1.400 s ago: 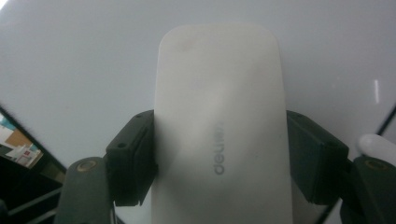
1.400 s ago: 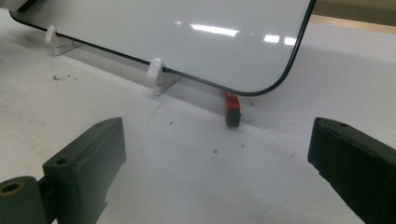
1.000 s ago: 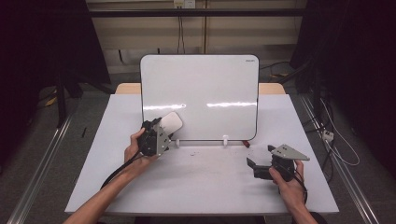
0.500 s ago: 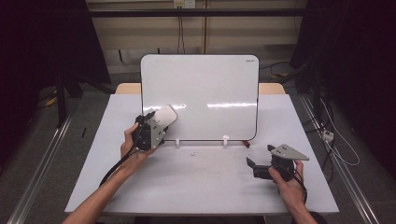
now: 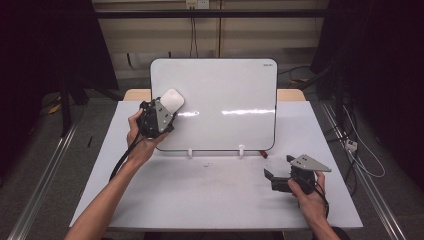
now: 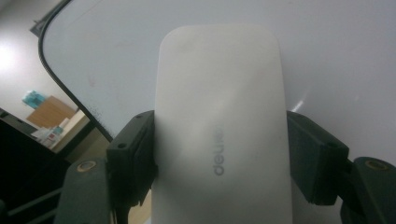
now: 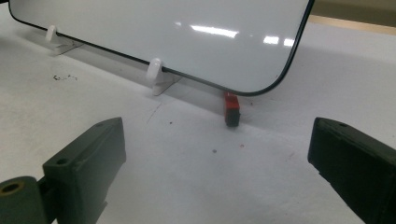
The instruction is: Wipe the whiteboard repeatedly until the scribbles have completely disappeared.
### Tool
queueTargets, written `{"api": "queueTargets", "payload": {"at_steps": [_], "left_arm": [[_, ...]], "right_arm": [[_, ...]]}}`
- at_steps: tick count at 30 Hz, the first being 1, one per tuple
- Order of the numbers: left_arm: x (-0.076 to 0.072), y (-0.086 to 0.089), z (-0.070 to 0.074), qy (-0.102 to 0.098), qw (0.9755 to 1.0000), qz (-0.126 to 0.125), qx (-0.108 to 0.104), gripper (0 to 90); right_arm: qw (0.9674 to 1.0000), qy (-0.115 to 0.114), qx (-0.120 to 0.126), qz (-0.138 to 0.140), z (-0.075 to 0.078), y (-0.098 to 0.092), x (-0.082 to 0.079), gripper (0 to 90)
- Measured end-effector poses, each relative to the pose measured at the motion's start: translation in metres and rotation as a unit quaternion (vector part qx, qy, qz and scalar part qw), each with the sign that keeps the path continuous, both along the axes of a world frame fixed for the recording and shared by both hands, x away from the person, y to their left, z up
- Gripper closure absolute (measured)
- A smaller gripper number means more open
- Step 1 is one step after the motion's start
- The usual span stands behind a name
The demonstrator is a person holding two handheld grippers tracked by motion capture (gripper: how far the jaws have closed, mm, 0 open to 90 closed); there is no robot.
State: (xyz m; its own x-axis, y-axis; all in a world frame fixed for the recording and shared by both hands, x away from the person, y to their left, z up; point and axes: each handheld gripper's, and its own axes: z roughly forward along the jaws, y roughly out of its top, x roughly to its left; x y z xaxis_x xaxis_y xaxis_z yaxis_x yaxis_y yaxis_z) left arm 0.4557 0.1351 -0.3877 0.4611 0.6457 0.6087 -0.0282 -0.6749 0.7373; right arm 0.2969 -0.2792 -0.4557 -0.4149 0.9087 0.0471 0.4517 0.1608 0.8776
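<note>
Two hand-held grippers are at work over the white table (image 5: 215, 200); the left gripper (image 5: 165, 107) is raised at the upper left corner of the whiteboard (image 5: 225, 105), which stands propped on two small white feet (image 5: 190, 152) near the far side of the table; its jaws are clamped on the long sides of a white eraser (image 5: 171, 101), one black pad pressed to each edge; in the left gripper view the eraser (image 6: 219, 130) lies lengthwise between the jaws, its grey lettering facing the camera, with the whiteboard surface (image 6: 336, 51) close behind it and the board's dark rounded rim (image 6: 65, 88) curving away at the left; whether the eraser's far face touches the board cannot be told from these views; the right gripper (image 5: 272, 179) rests low over the table near its right front, well apart from the board, held in the person's right hand (image 5: 305, 192); its jaws stand wide apart with nothing between them; the right gripper view looks along the table toward the board's lower right corner (image 7: 261, 84); a small red and black object (image 7: 231, 108) lies on the table just beside that corner; dark specks (image 7: 63, 77) mark the table surface before the board.
</note>
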Motion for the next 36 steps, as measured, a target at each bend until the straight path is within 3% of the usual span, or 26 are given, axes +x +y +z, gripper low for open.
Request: {"api": "queueTargets", "payload": {"at_steps": [8, 12, 15, 18, 21, 30, 36], "left_arm": [[-0.026, -0.003, -0.03, 0.013, 0.9998, -0.011, 0.008, 31.0], [-0.044, -0.011, -0.047, 0.028, 0.9991, -0.027, 0.017, 31.1], [-0.053, -0.021, -0.055, 0.027, 0.9985, -0.034, 0.032, 31.1], [-0.049, -0.024, -0.051, 0.037, 0.9986, -0.034, 0.017, 31.0], [-0.044, -0.028, -0.045, 0.033, 0.9988, -0.033, 0.016, 31.0], [-0.015, -0.031, -0.014, 0.039, 0.999, -0.011, -0.019, 31.1], [-0.012, -0.027, -0.008, 0.059, 0.9965, -0.004, -0.059, 31.1]], "right_arm": [[1.0, -0.002, 0.001, -0.002, 0.001, -0.001, -0.001, 4.2], [1.0, -0.005, 0.0, -0.001, 0.001, 0.0, -0.001, 4.2], [1.0, -0.004, 0.0, -0.002, 0.001, 0.0, -0.001, 4.2], [1.0, -0.003, 0.0, -0.001, 0.001, 0.0, -0.001, 4.1], [1.0, -0.004, 0.0, 0.001, 0.001, 0.001, -0.001, 4.2], [1.0, -0.004, 0.001, 0.001, 0.001, -0.001, -0.001, 4.2], [1.0, -0.004, 0.002, 0.001, 0.002, 0.0, -0.001, 4.1]]}}
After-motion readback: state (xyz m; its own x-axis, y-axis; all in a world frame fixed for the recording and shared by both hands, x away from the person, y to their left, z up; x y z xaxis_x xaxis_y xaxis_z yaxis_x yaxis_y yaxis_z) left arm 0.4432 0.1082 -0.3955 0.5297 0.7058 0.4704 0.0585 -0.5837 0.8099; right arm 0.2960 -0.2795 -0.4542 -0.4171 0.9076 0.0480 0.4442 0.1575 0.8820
